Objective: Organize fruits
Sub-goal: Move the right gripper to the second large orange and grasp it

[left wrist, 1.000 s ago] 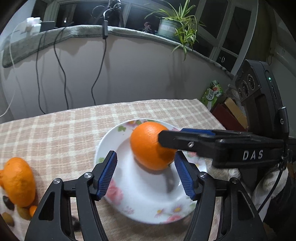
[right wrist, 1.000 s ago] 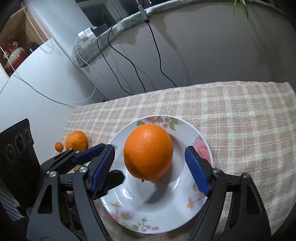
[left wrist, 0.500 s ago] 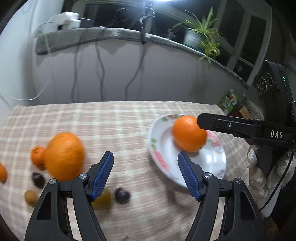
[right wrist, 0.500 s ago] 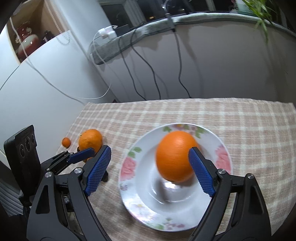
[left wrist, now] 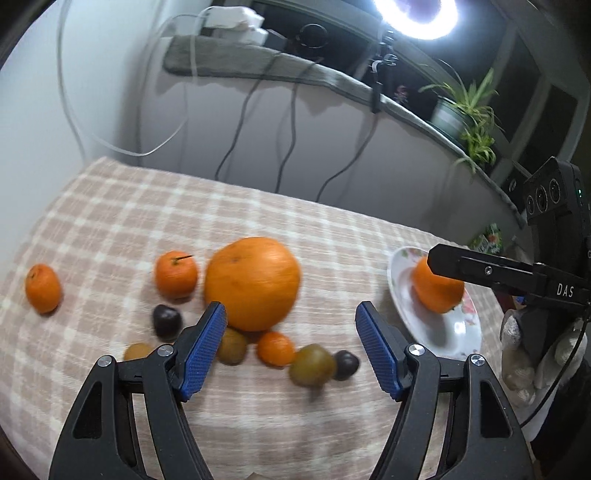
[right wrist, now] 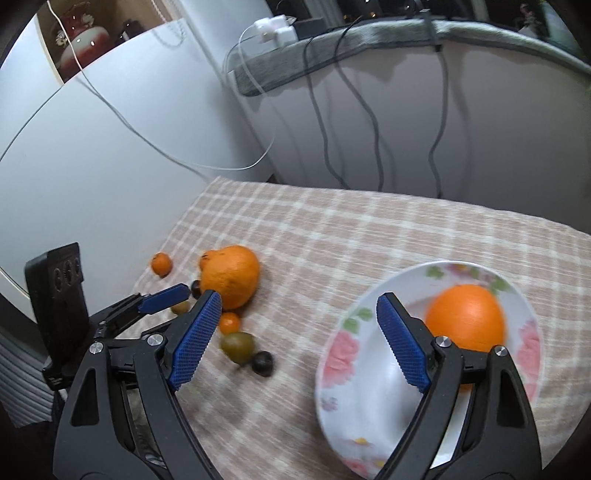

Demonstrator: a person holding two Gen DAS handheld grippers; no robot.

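We are seeing surface [left wrist: 110, 206] wearing beige checked cloth. Lying directly on it: big orange [left wrist: 252, 282], mandarin [left wrist: 176, 274] just beside it, another mandarin [left wrist: 42, 288] sitting well apart at left, small tangerine [left wrist: 276, 348], two dark plums [left wrist: 167, 320] [left wrist: 345, 364], olive-green fruits [left wrist: 312, 364], floral plate [right wrist: 354, 384] resting at right.

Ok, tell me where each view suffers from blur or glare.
Left wrist view: ring light blows out at the top; big orange and small fruits smear with motion. Right wrist view: plate and its orange are blurred; no glare.
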